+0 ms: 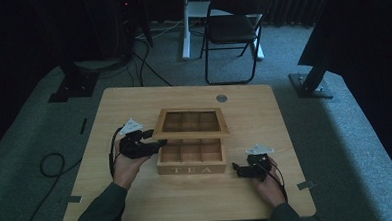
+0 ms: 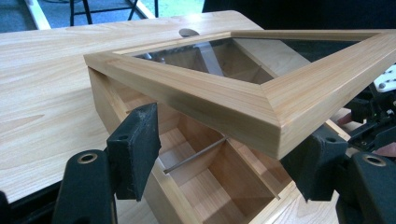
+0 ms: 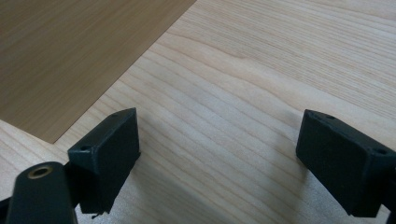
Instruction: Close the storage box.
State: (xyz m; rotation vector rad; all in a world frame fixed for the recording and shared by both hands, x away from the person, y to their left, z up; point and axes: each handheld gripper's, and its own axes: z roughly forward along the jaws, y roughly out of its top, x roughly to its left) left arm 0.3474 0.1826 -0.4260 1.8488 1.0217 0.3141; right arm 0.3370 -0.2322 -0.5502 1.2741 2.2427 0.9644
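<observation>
One wooden box [image 1: 191, 158] sits at the centre of the high view on one table [image 1: 138, 203], its front face lettered "TEA". Six compartments show inside it, in two rows of three. One glass-paned lid [image 1: 190, 123] stands raised behind the box, toward the upper middle. Two grippers are in hand. At the box's left edge, the left gripper [image 1: 155, 145] has its jaws spread on either side of the lid's front corner, pads not pressing it. Lower right of the box, the right gripper [image 1: 241, 169] rests wide open over bare table. One folding chair [image 1: 233, 31] stands at the upper middle.
</observation>
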